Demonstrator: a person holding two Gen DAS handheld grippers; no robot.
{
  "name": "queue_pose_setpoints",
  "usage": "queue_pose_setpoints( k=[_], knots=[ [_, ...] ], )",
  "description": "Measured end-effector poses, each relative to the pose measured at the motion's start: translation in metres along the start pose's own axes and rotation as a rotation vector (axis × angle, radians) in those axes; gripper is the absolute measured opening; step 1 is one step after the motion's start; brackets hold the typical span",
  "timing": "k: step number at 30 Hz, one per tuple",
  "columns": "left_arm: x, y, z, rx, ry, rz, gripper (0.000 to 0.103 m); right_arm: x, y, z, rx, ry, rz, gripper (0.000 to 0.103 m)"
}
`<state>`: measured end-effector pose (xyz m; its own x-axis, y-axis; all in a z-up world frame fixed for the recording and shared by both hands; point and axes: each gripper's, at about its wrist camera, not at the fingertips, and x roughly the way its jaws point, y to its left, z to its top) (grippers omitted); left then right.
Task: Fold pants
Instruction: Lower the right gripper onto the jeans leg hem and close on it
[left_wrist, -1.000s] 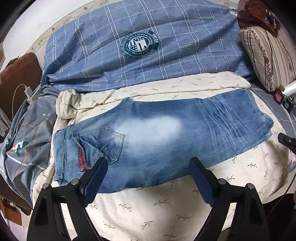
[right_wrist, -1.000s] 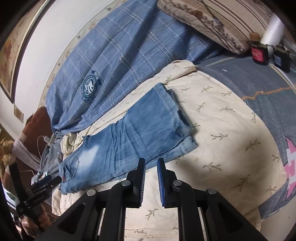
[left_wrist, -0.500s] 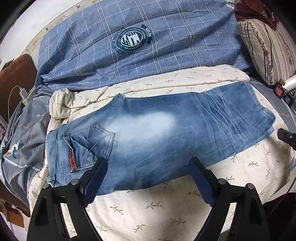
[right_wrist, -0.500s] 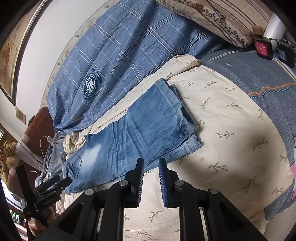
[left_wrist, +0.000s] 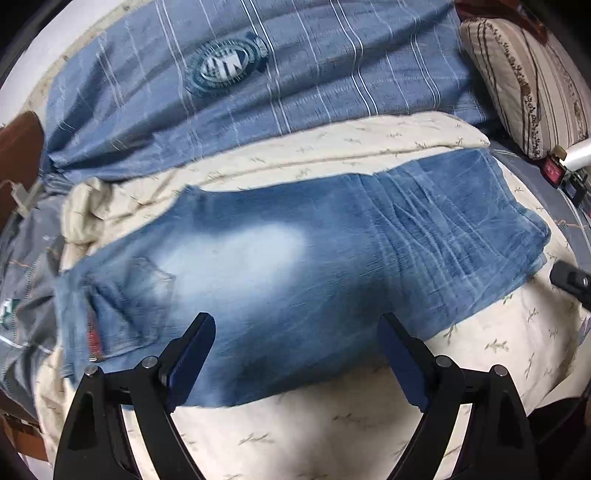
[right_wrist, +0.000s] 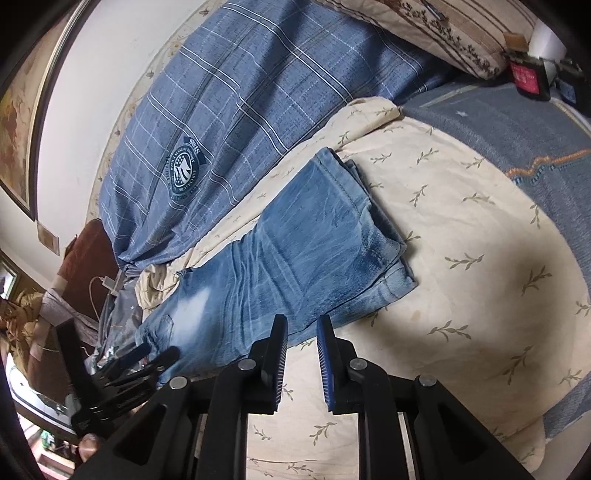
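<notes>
Blue-padded fingers of the left gripper spread wide above the jeans' waist; the right gripper hovers nearly closed, empty, beside the stacked legs. Jeans lie lengthwise on a cream sheet. Pinching both denim layers at the waistband should keep the fold even.

My right gripper hovers with jaws slightly parted above the near edge of the jeans, spread on the cream leaf-print sheet; my left gripper sits at the waist end
</notes>
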<state>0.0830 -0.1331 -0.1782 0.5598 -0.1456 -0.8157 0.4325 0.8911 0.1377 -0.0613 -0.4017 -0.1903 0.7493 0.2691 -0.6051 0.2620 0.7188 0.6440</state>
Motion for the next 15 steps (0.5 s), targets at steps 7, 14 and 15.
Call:
queue_pose_setpoints(
  k=[7,14,15],
  knots=[
    [0.042,-0.009,0.018,-0.035,0.065,0.008,0.090,0.006,-0.013,0.001,0.080,0.027,0.040,0.060],
    [0.051,-0.010,0.010,-0.038,0.110,-0.029,0.090,0.010,-0.036,0.006,0.221,0.030,0.058,0.062],
    [0.049,-0.009,0.011,-0.040,0.115,-0.030,0.090,0.010,-0.040,0.007,0.246,0.028,0.063,0.062]
  ],
)
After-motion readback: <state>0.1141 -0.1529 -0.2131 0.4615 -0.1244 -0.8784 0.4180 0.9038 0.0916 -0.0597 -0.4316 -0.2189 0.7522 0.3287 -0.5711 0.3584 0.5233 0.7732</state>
